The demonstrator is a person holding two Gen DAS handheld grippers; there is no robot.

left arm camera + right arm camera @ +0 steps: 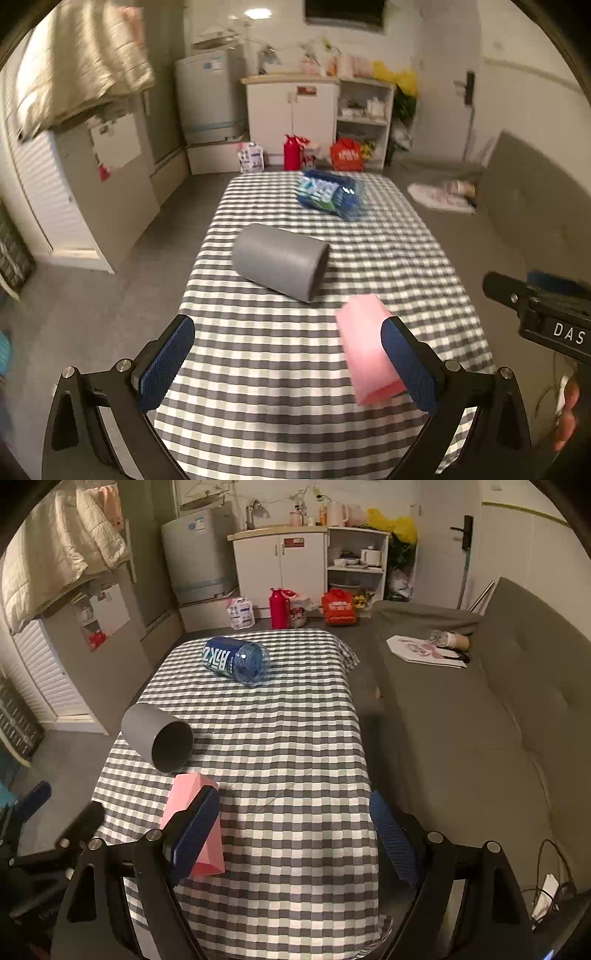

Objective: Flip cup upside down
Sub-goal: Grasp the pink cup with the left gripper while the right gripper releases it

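Note:
A grey cup point(280, 266) lies on its side on the checked tablecloth point(295, 369), its mouth facing right; in the right wrist view the grey cup point(157, 736) shows its open mouth. A pink cup point(367, 354) also lies on its side nearer the front, and shows in the right wrist view point(192, 812). My left gripper point(291, 362) is open and empty, its right finger beside the pink cup. My right gripper point(295, 834) is open and empty above the table's front, its left finger in front of the pink cup.
A blue plastic bottle point(236, 659) lies on its side at the table's far end. A grey sofa point(480, 720) runs along the table's right side. Cabinets, a small fridge and bags point(338, 607) stand on the floor beyond the table.

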